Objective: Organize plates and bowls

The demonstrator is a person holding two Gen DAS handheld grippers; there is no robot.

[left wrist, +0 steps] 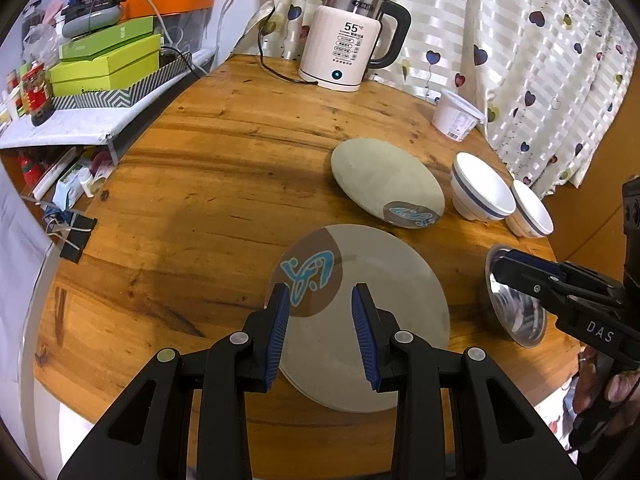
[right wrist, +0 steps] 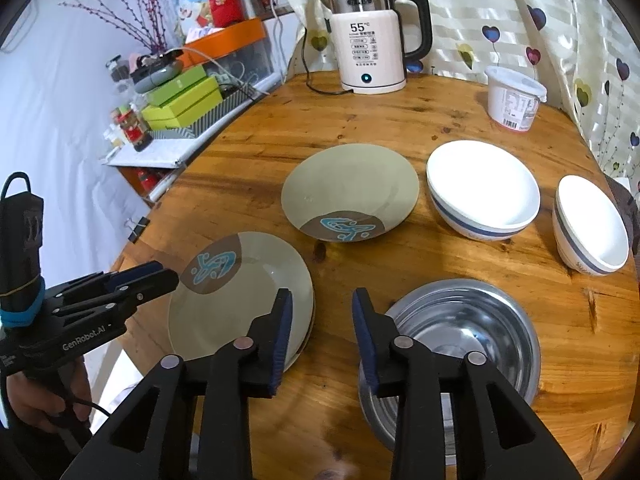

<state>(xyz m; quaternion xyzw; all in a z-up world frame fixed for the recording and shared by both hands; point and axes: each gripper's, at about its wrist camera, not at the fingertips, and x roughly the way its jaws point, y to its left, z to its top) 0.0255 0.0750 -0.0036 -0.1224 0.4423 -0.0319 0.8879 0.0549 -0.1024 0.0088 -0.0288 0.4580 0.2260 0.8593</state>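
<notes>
A beige plate with a brown patch and blue mark (left wrist: 372,320) (right wrist: 240,300) lies near the table's front edge. My left gripper (left wrist: 320,300) (right wrist: 158,276) is open, hovering over it with nothing between the fingers. A second matching plate (left wrist: 384,180) (right wrist: 348,192) sits further back. Two white bowls with blue bands (left wrist: 482,190) (left wrist: 530,210) (right wrist: 484,190) (right wrist: 592,224) stand at the right. A steel bowl (left wrist: 516,304) (right wrist: 468,332) sits front right. My right gripper (right wrist: 322,304) (left wrist: 504,268) is open, between the near plate and the steel bowl.
An electric kettle (right wrist: 372,36) with its cord and a white tub (right wrist: 514,100) stand at the back of the round wooden table (right wrist: 400,128). A cluttered shelf with green boxes (right wrist: 180,104) is at the left. A curtain (right wrist: 500,8) hangs behind.
</notes>
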